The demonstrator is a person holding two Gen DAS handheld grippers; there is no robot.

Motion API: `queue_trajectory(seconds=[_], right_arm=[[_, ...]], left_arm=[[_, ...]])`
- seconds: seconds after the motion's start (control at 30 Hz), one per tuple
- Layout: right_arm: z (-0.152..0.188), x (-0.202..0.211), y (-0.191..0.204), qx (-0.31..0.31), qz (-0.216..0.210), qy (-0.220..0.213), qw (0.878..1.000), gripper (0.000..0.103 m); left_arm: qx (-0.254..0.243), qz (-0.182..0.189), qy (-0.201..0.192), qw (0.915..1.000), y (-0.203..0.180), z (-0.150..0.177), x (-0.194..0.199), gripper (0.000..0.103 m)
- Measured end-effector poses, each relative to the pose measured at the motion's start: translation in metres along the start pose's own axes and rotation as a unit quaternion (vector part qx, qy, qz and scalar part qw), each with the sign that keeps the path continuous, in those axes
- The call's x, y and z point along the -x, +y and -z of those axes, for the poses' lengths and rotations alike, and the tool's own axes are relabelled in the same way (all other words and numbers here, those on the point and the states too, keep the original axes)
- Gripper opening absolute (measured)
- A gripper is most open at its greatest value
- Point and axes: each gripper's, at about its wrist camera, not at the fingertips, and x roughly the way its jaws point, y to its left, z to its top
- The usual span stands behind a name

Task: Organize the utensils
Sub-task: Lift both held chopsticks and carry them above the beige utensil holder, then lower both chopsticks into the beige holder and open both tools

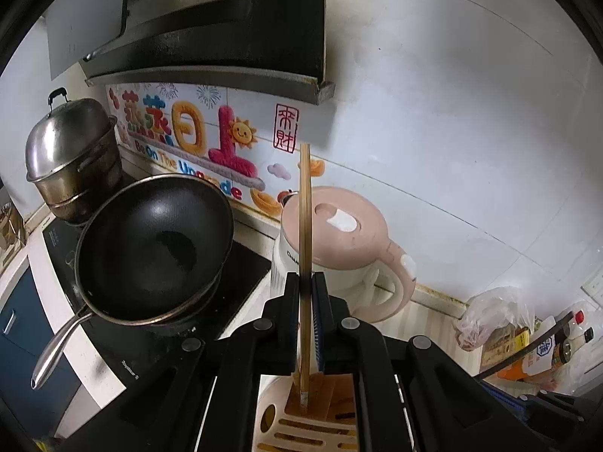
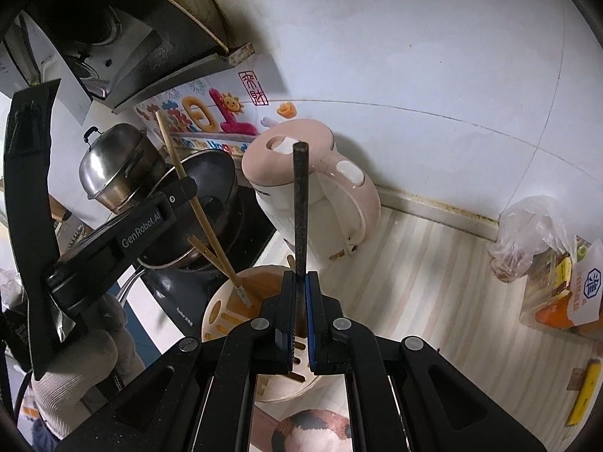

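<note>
My left gripper (image 1: 306, 282) is shut on a pair of bamboo chopsticks (image 1: 304, 248) held upright, their lower tips inside a cream utensil holder (image 1: 271, 425) with slotted sides. In the right wrist view the left gripper (image 2: 184, 184) holds the chopsticks (image 2: 196, 203) tilted, tips in the holder (image 2: 220, 309). My right gripper (image 2: 300, 282) is shut on a dark thin utensil handle (image 2: 300, 203) standing upright over the same holder; its lower end is hidden.
A pink and white electric kettle (image 1: 339, 248) stands just behind the holder. A black wok (image 1: 154, 248) and a steel pot (image 1: 71, 158) sit on the cooktop at left. A plastic bag (image 2: 527, 233) and packets lie at right on the striped counter (image 2: 433, 282).
</note>
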Motion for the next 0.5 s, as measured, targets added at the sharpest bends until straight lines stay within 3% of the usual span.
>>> queue_trajectory(seconds=[0.17, 0.27, 0.3, 0.33, 0.37, 0.4, 0.43, 0.5], right_arm=[[0.001, -0.014, -0.001, -0.001, -0.014, 0.040, 0.999, 0.005], [0.002, -0.018, -0.007, -0.012, -0.032, 0.061, 0.998, 0.010], [0.003, -0.016, -0.010, -0.016, -0.040, 0.061, 0.997, 0.024], [0.004, -0.012, -0.011, -0.016, -0.042, 0.058, 0.997, 0.032], [0.005, -0.007, -0.013, -0.016, -0.041, 0.050, 0.998, 0.044], [0.006, -0.003, -0.014, -0.016, -0.040, 0.045, 0.998, 0.048], [0.008, 0.005, -0.018, -0.017, -0.040, 0.039, 0.998, 0.048], [0.015, 0.018, -0.026, -0.020, -0.034, 0.023, 0.999, 0.053]], left_arm=[[0.000, 0.019, 0.032, 0.9993, 0.000, 0.011, 0.007, 0.006], [0.006, 0.015, 0.039, 0.9991, 0.002, 0.019, 0.024, 0.014], [0.008, 0.011, 0.036, 0.9992, 0.003, 0.021, 0.030, 0.023], [0.011, 0.004, 0.031, 0.9994, 0.005, 0.024, 0.039, 0.040], [0.013, -0.005, 0.024, 0.9996, 0.006, 0.027, 0.048, 0.051], [0.015, -0.014, 0.016, 0.9996, 0.008, 0.029, 0.054, 0.070], [0.019, -0.029, 0.006, 0.9994, 0.010, 0.034, 0.063, 0.079], [0.025, -0.041, -0.004, 0.9989, 0.014, 0.042, 0.074, 0.082]])
